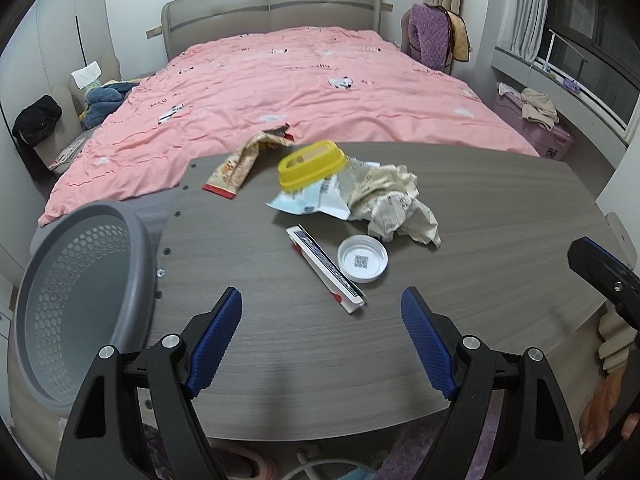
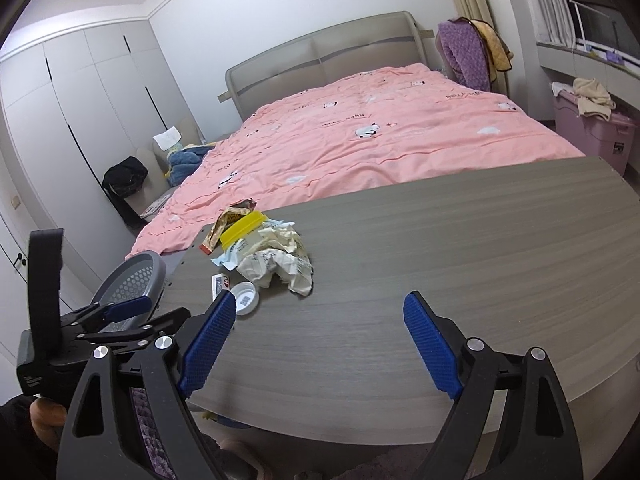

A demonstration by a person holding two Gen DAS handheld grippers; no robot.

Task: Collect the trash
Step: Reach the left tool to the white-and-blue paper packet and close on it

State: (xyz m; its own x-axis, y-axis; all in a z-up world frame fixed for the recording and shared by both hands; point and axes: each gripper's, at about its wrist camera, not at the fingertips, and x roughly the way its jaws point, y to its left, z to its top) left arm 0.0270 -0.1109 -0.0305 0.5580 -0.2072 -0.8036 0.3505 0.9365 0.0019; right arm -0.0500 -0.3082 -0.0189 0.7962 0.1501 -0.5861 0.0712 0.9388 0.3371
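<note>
qr code inside white lid (image 1: 363, 259), "hello" on pink duvet (image 2: 400, 136), both grippers wide open, empty

One basket (image 1: 80, 300), one lid (image 1: 363, 258), two wrappers (image 1: 240, 164), one table (image 1: 500, 248).

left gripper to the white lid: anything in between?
Mostly bare tabletop. In the left wrist view, only the long flat wrapper lies just left of the white lid, ahead of the open left gripper.
</note>
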